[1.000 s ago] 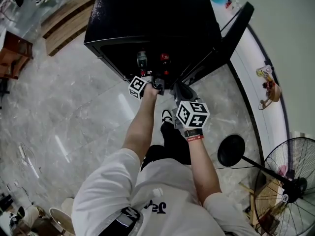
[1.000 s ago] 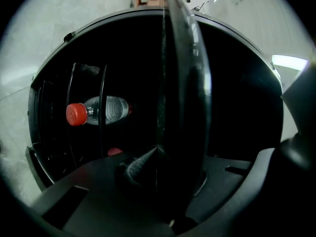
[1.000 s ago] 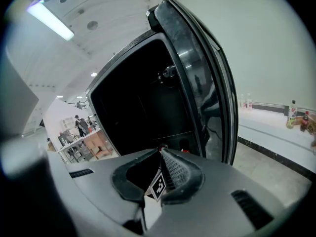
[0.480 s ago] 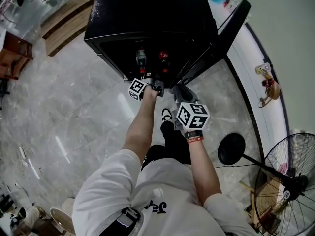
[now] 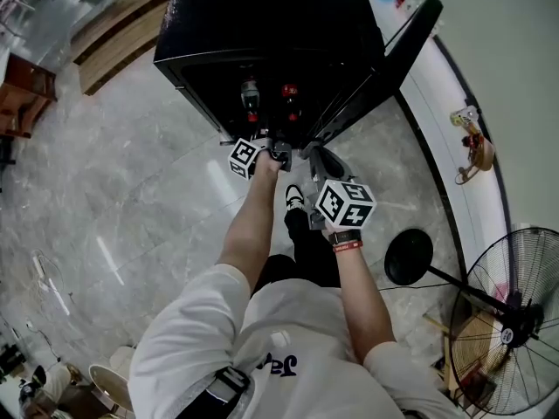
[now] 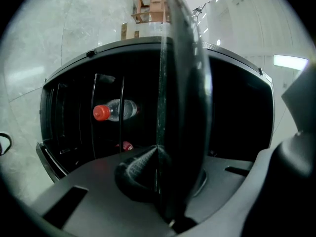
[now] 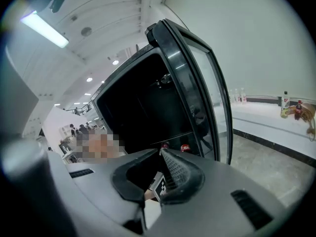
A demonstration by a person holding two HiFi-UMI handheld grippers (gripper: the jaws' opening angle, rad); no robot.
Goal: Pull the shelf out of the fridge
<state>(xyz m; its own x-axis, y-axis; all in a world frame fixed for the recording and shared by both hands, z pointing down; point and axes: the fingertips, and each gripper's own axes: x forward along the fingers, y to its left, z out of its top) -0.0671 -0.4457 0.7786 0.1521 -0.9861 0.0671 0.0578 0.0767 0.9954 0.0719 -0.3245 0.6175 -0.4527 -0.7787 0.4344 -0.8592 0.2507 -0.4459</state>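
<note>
The black fridge (image 5: 271, 24) stands on the floor with its door (image 5: 384, 68) swung open to the right. My left gripper (image 5: 279, 153) is at the fridge's front opening, shut on the front edge of the dark glass shelf (image 6: 180, 83), which runs edge-on between its jaws. In the left gripper view a clear bottle with a red cap (image 6: 113, 111) lies inside, with another red cap (image 6: 127, 145) lower down. My right gripper (image 5: 316, 160) hangs just right of the left one, near the door's foot. Its fingertips meet with nothing between them (image 7: 161, 152).
A standing fan (image 5: 515, 321) and its round black base (image 5: 409, 257) are at the right. A white ledge (image 5: 454, 129) follows the wall behind the open door. A wooden bench (image 5: 122, 33) lies left of the fridge. The person's shoe (image 5: 295, 197) is under the grippers.
The left gripper keeps its hold at the fridge front. The fridge sits slightly higher and further right in the head view. The right gripper's cube has drifted a little right and down.
</note>
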